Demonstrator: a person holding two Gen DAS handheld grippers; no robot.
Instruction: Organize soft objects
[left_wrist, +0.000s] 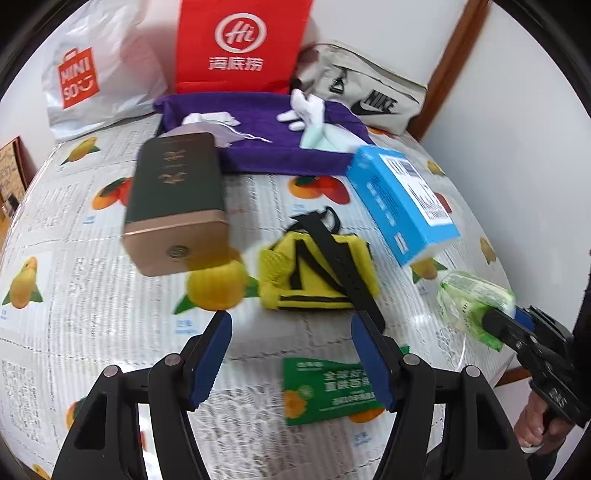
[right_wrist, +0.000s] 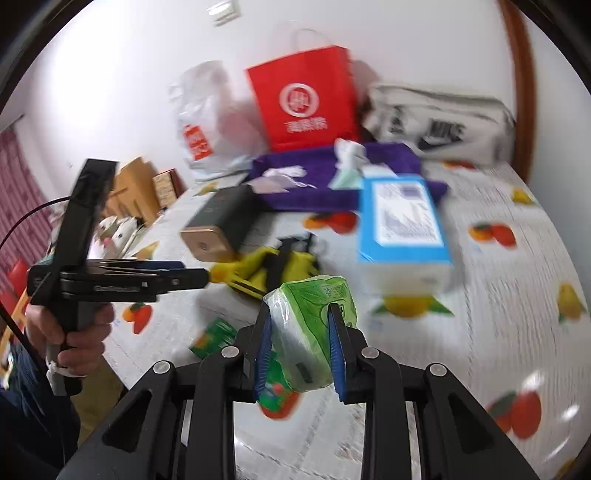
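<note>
My right gripper (right_wrist: 301, 308) is shut on a green-wrapped tissue pack (right_wrist: 310, 332), held off the table; the same pack (left_wrist: 472, 302) shows at the right of the left wrist view, pinched by that gripper (left_wrist: 504, 312). My left gripper (left_wrist: 291, 325) is open with nothing between its blue pads, just short of a yellow pouch with a black strap (left_wrist: 317, 273). A purple cloth tray (left_wrist: 266, 155) at the back holds white soft items (left_wrist: 303, 110) and a pale green cloth (left_wrist: 321, 136). In the right wrist view the left gripper (right_wrist: 192, 273) shows side-on near the pouch (right_wrist: 273, 266).
A dark green and gold tin (left_wrist: 177, 206) lies left of the pouch, a blue box (left_wrist: 402, 203) right of it. A green card (left_wrist: 328, 387) lies flat on the fruit-print tablecloth (left_wrist: 74, 221). Red bag (left_wrist: 243, 44), white shopping bag (left_wrist: 92, 81) and beige bag (left_wrist: 369, 92) stand behind the tray.
</note>
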